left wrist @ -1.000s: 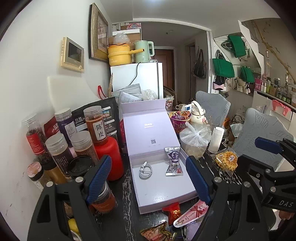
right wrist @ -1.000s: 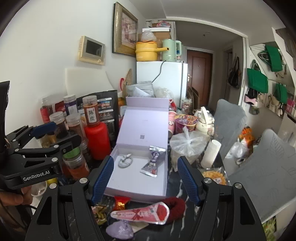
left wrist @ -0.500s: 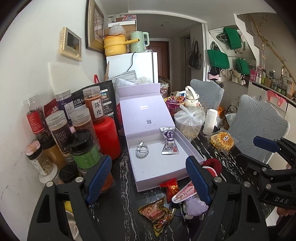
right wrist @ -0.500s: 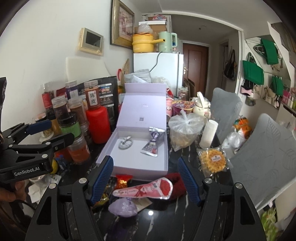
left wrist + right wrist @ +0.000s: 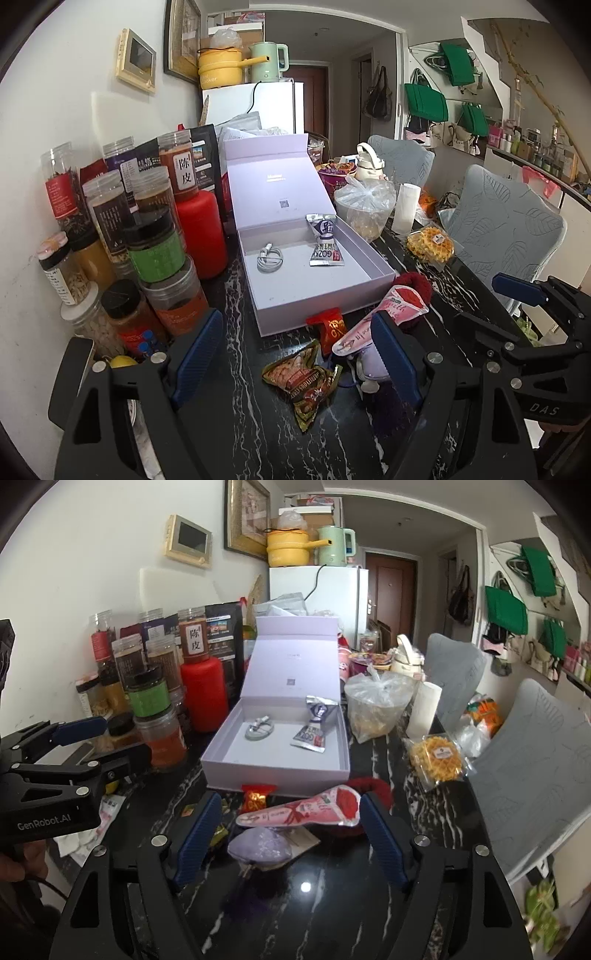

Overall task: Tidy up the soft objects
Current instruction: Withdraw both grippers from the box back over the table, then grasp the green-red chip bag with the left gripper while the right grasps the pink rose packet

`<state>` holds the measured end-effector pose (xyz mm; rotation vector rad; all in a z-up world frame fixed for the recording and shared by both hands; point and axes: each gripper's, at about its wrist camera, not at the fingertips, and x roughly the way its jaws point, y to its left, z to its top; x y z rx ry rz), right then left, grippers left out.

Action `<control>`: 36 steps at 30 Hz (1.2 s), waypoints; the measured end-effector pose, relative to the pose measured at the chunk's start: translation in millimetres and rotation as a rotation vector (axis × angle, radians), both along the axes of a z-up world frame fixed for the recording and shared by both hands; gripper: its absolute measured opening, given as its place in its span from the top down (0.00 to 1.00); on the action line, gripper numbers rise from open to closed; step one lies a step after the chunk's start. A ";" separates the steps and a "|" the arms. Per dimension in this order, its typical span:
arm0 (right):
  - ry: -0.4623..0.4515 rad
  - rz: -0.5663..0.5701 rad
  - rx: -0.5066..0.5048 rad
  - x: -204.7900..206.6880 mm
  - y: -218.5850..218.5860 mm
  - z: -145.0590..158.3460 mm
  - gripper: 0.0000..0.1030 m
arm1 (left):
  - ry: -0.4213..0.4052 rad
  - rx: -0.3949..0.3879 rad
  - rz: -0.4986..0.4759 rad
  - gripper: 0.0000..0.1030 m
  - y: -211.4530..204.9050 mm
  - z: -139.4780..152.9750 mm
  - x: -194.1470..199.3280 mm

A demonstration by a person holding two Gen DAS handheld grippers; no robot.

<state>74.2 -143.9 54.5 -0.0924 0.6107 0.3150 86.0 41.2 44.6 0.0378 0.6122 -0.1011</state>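
Note:
An open lilac box (image 5: 332,288) (image 5: 273,764) sits on the black marble table, holding a coiled white cable (image 5: 269,258) and a silver snack sachet (image 5: 325,243). In front of it lie a pink cone-shaped pouch (image 5: 303,810) (image 5: 380,317) on a dark red plush ring (image 5: 373,788), a lilac soft pouch (image 5: 260,847) (image 5: 373,363), a red sweet packet (image 5: 330,326) and a peanut packet (image 5: 303,380). My left gripper (image 5: 295,358) is open and empty above the packets. My right gripper (image 5: 290,834) is open and empty around the lilac pouch and cone pouch.
Several spice jars (image 5: 155,243) and a red bottle (image 5: 201,232) crowd the left by the wall. A plastic bag of food (image 5: 364,210), a white roll (image 5: 406,206) and a waffle pack (image 5: 430,243) stand right of the box. Grey chairs (image 5: 509,236) flank the table's right edge.
Both grippers have drawn back from the box and risen, so more of the front table and its packets and pouches shows. Both stay open and empty.

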 end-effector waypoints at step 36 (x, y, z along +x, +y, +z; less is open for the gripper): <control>0.179 0.003 0.161 34.4 -18.6 -85.3 0.24 | 0.325 -0.068 -0.020 0.20 -5.5 -131.3 47.8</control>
